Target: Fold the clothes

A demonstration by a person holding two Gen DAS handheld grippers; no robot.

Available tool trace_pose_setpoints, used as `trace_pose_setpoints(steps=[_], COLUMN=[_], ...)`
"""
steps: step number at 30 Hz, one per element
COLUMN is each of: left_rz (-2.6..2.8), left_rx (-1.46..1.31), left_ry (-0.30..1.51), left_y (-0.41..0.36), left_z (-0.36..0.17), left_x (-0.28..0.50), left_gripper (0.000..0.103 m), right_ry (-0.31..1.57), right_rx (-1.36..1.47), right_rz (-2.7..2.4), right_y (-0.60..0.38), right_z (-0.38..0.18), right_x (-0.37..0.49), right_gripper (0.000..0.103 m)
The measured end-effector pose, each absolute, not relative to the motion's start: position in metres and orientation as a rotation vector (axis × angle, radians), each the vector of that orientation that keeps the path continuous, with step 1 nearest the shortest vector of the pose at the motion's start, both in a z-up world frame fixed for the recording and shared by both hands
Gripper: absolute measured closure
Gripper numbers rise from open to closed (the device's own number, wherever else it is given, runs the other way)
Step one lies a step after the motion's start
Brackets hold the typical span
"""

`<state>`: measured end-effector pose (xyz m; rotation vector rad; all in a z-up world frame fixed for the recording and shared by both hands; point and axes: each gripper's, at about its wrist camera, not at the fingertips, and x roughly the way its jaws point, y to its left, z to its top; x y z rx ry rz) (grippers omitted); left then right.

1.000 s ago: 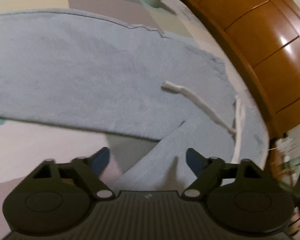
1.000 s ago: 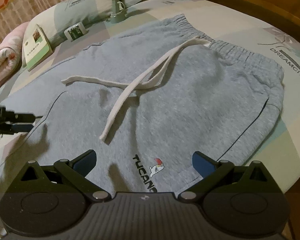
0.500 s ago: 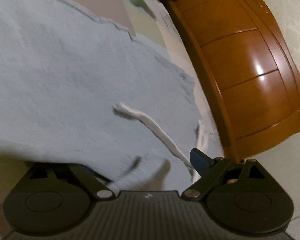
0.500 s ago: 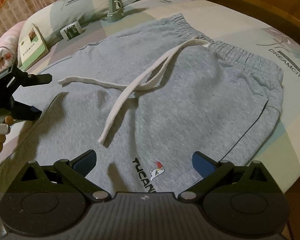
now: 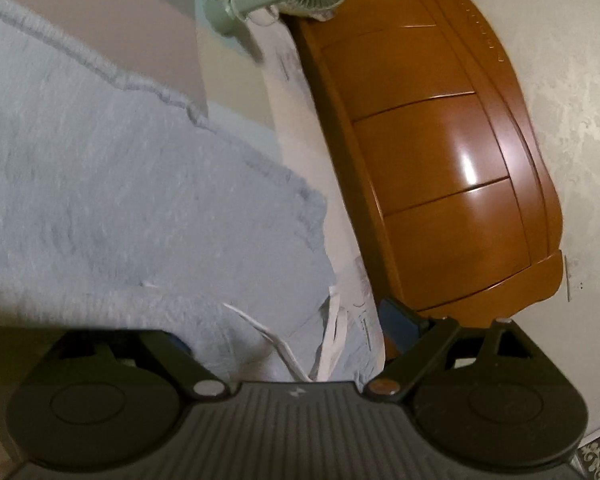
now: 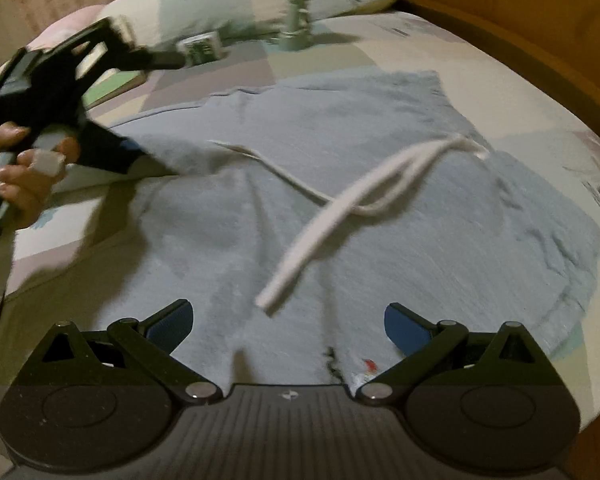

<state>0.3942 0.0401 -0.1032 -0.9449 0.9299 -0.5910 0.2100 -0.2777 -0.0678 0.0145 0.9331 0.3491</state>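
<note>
Grey shorts (image 6: 340, 208) spread on bed (image 6: 500, 92), no fold visible. Left tongs (image 5: 288, 328) spread, astride fabric edge; right tongs (image 6: 288, 320) spread, hovering above shorts.

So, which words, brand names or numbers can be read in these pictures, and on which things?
None can be read now.
Black print with a small red emblem on the grey shorts: hidden by the right gripper.
Print on the bedsheet: blurred.
Small box label: blurred.
</note>
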Motion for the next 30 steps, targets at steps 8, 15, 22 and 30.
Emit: trace_pose_setpoints(steps=[8, 15, 22, 30], left_rz=[-0.638, -0.667, -0.676, -0.65], left_rx=[-0.89, -0.862, -0.869, -0.879], left_ry=[1.04, 1.019, 1.024, 1.03], left_y=[0.015, 0.014, 0.018, 0.018], left_z=[-0.112, -0.095, -0.095, -0.1], left_x=[0.399, 0.41, 0.416, 0.42], left_gripper=[0.013, 0.012, 0.013, 0.013], right_ry=[0.887, 0.885, 1.011, 1.094], right_rx=[-0.184, -0.224, -0.12, 0.088], right_rz=[0.471, 0.645, 0.829, 0.82], right_y=[-0.233, -0.21, -0.177, -0.18], right_z=[-0.049, -0.04, -0.073, -0.09], right_x=[0.221, 0.244, 0.302, 0.34], right_gripper=[0.0, 0.0, 0.0, 0.0])
